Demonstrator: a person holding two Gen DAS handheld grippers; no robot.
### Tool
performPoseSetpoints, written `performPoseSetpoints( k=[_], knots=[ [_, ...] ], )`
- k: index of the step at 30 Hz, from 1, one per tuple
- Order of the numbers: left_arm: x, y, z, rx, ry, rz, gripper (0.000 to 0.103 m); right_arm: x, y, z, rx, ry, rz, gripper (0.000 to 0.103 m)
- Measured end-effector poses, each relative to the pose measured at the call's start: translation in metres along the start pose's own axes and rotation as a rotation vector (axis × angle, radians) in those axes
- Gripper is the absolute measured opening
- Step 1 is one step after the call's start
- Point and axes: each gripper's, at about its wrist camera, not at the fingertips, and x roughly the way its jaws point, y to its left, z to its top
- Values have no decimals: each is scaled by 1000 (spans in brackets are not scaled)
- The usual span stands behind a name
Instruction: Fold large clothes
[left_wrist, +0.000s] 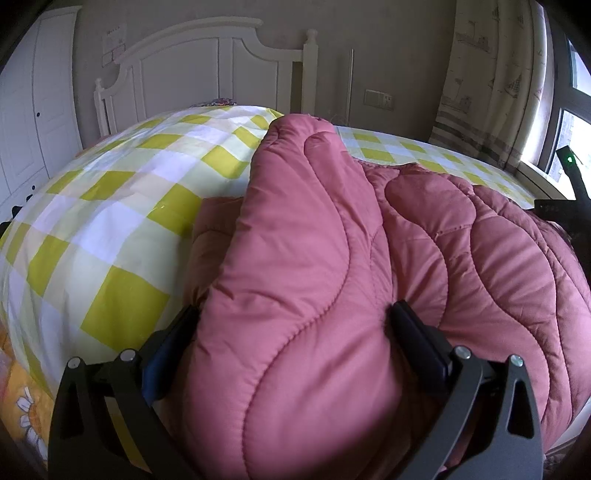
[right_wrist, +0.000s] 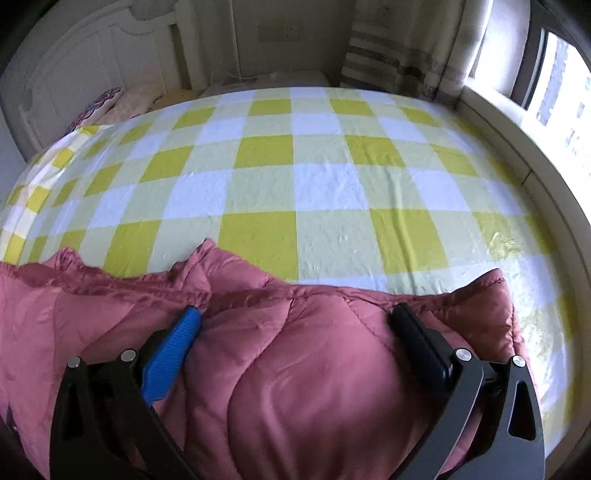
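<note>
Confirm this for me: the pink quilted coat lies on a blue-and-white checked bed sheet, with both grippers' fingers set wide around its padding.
One detail is off: the bed sheet is yellow-and-white checked, not blue-and-white, as the right wrist view shows plainly. The rest holds: the pink quilted coat lies on it, and the left gripper and right gripper each have fingers spread wide around its padding.

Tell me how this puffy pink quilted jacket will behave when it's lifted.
The puffy pink quilted jacket will probably flop and sag: it bulges between the left gripper fingers. Its sheen suggests it may be slippery. The padding looks light for its bulk, likely springing back on the checked yellow bedsheet.
</note>
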Motion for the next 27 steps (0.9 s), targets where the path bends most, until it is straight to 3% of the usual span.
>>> performPoseSetpoints(
  k=[3,5,8,11,14,17,18,19,20,23,27],
  knots=[
    [-15,-8,9,41,9,60,101,-63,-12,-30,46,-159,205,98],
    [-39,-23,17,114,-76,84,101,-105,-30,-58,63,-281,282,98],
    [-67,-47,31,174,-171,14,101,-146,-67,-99,107,-397,218,98],
    [-62,-76,49,242,-174,-27,101,-154,-125,-139,230,-397,186,98],
    [-31,-94,64,289,-147,17,101,-137,-176,-179,412,-356,313,99],
    [21,-102,76,296,-57,70,101,-114,-197,-217,563,-331,432,98],
    [40,-100,76,291,-6,73,101,-105,-196,-228,593,-314,480,98],
    [60,-94,76,255,70,33,101,-100,-193,-236,606,-296,517,97],
    [66,-88,78,220,97,5,101,-94,-187,-246,617,-279,556,95],
    [67,-79,80,179,105,-27,101,-85,-162,-263,588,-236,653,94],
    [64,-84,75,202,81,11,101,-92,-129,-251,454,-277,637,94]
  ],
)
